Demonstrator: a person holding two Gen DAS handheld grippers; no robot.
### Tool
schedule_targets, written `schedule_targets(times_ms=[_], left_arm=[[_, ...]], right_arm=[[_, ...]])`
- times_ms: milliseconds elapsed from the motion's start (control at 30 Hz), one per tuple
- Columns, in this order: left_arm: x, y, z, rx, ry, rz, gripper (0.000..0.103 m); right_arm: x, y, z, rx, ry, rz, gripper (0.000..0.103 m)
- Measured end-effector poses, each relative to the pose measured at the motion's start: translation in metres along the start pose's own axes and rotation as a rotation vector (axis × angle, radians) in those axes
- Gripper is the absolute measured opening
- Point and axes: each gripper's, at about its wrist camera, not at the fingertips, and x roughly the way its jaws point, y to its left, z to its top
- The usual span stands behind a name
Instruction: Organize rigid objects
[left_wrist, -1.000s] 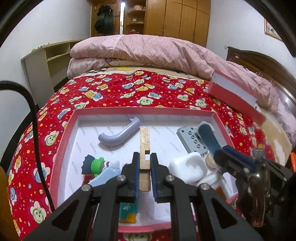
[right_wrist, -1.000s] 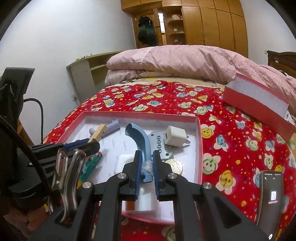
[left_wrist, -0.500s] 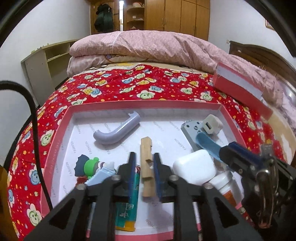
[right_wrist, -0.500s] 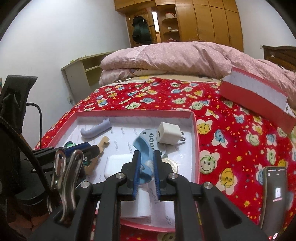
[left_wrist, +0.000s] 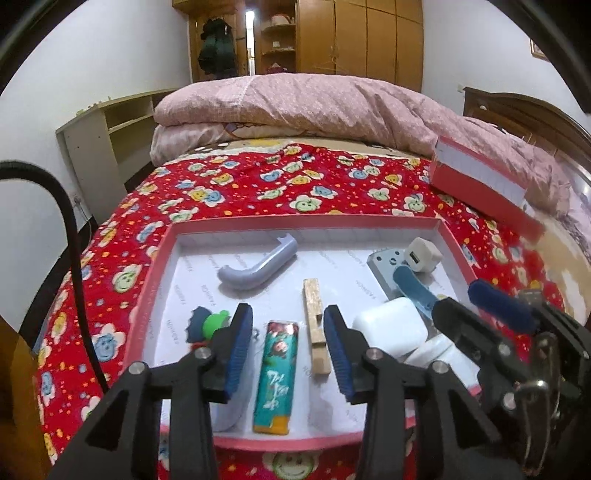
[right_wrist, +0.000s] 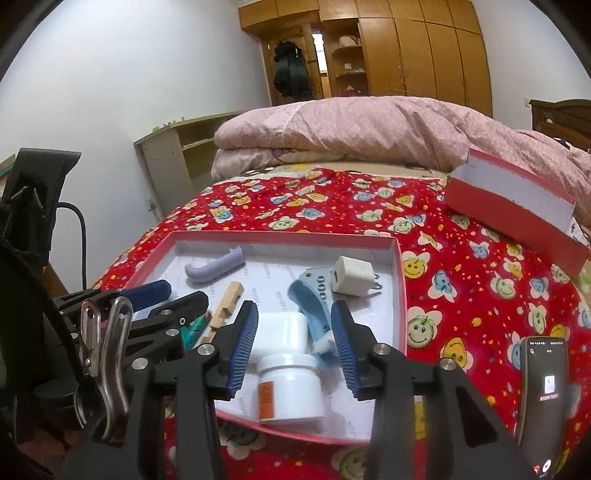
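Bedding comes first: a red bedspread (left_wrist: 236, 188) printed with smiling flowers, and on it a shallow red tray (left_wrist: 155, 266) with a white floor that holds the rigid objects. Inside lie a white rounded case (left_wrist: 388, 326), a white bottle (right_wrist: 290, 384) with an orange label on its side, a lavender curved handle (left_wrist: 258, 267) near the far wall, a teal lighter (left_wrist: 277, 373) with a cartoon print, a pale blue scoop-shaped piece (right_wrist: 310, 306) resting across a grey perforated plate (left_wrist: 384, 266), a white plug cube (right_wrist: 352, 275), and a notched wooden clip (left_wrist: 314, 325). The left gripper (left_wrist: 288, 347) hovers with jaws opening, the clip and lighter below untouched; the right gripper (right_wrist: 293, 345) likewise opens above the bottle and scoop, its pads clear of both.
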Motion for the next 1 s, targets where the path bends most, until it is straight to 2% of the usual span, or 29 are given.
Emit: schedule_targets(times_ms=[333, 600, 733, 1000], left_arm=[[-0.033, 0.016, -0.014, -0.036, -0.007, 0.013, 0.043], [-0.058, 0.027, -0.031, -0.08, 0.017, 0.003, 0.043], [-0.07, 0.031, -0.043, -0.093, 0.03, 0.002, 0.043], [-0.079, 0.031, -0.081, -0.103, 0.079, -0.008, 0.043]], right_arm=[[-0.026, 0.018, -0.006, -0.007, -0.015, 0.03, 0.044], [-0.053, 0.032, -0.018, -0.021, -0.018, 0.041, 0.045], [-0.065, 0.036, -0.028, -0.014, -0.002, 0.041, 0.049], [-0.077, 0.038, -0.058, -0.005, 0.061, 0.02, 0.049]])
